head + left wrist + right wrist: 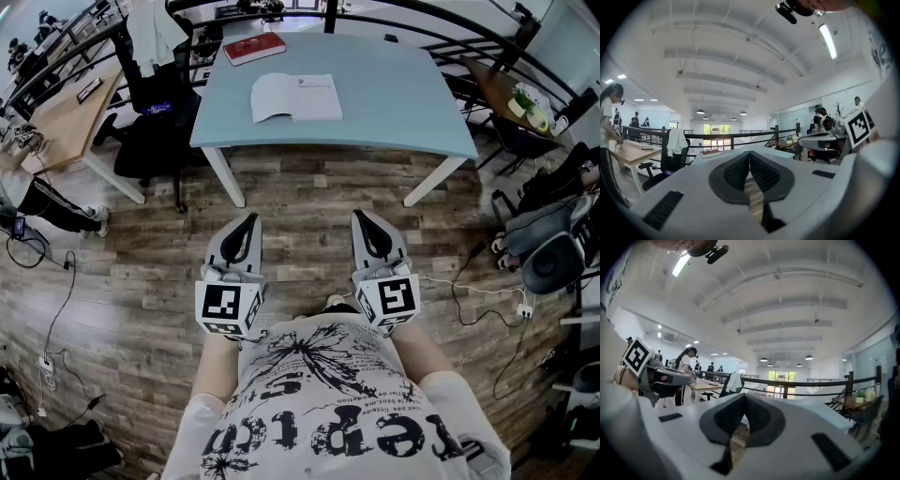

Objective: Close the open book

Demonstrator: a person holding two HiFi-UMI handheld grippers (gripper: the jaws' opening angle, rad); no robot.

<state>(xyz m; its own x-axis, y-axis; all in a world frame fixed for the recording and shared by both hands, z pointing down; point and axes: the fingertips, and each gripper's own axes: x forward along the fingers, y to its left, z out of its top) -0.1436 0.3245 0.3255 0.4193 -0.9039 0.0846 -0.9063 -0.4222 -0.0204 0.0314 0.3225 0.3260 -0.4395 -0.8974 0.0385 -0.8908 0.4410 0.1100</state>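
We hold the left gripper point(246, 225) and right gripper point(367, 219) level, jaws pressed together, empty — likely a ready pose (open book point(296, 97) well ahead).

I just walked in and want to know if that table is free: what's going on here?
A person stands on the wood floor, short of the light blue table, holding the left tongs and right tongs level in front of them. Both are shut and empty. The open book lies untouched on the table, pages up, with a closed red book beyond it near the far edge. Closing has not begun.
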